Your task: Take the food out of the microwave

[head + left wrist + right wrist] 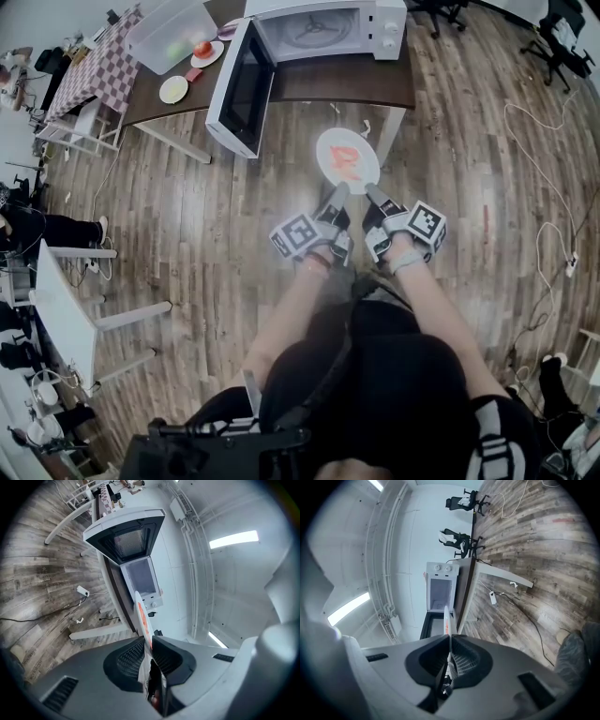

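A white plate (347,157) with orange-red food on it hangs level over the wooden floor, in front of the table, outside the microwave (323,28). The oven's door (246,86) stands wide open to the left and its chamber holds only the turntable. My left gripper (339,192) is shut on the plate's near rim from the left, my right gripper (375,194) from the right. In the left gripper view the plate (142,613) runs edge-on out of the left gripper (149,644) toward the microwave (140,576). In the right gripper view the plate's rim (447,619) sits pinched in the right gripper (450,651).
The dark table (309,80) bears the microwave, two small plates (174,89) and a clear lidded box (173,33). A checked cloth (98,66) lies further left. A white table (61,314) stands at the left. Cables (539,169) trail on the floor at the right, office chairs (558,37) beyond.
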Demonstrator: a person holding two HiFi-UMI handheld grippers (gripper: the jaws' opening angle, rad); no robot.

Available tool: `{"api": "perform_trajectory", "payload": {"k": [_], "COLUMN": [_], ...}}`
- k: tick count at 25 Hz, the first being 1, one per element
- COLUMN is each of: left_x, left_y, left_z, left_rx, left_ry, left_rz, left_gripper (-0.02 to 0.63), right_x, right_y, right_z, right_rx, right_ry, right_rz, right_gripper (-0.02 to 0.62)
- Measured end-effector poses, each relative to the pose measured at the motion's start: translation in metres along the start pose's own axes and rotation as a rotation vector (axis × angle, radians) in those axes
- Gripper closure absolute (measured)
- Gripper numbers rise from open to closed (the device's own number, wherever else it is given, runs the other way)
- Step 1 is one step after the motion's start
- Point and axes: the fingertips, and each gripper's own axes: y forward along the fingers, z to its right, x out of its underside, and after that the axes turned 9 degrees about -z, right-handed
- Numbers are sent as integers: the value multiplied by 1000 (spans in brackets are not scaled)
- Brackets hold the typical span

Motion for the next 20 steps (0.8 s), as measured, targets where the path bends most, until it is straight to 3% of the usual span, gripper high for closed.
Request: {"api": "perform_trajectory", "payload": {"k": [14, 20], "left_x": [29, 33], "left_y": [-21, -18], "left_z": [4, 3], "left_rx": [-9, -6], "left_ry": [24, -3], "left_rz": [-13, -36], "left_gripper": [557, 557], "right_x": [22, 22], "right_y": [-28, -30], "right_z": [8, 13], "right_rx": [-39, -30], "right_ry": [34, 42], "right_rz": [9, 8], "right_gripper": [580, 580]}}
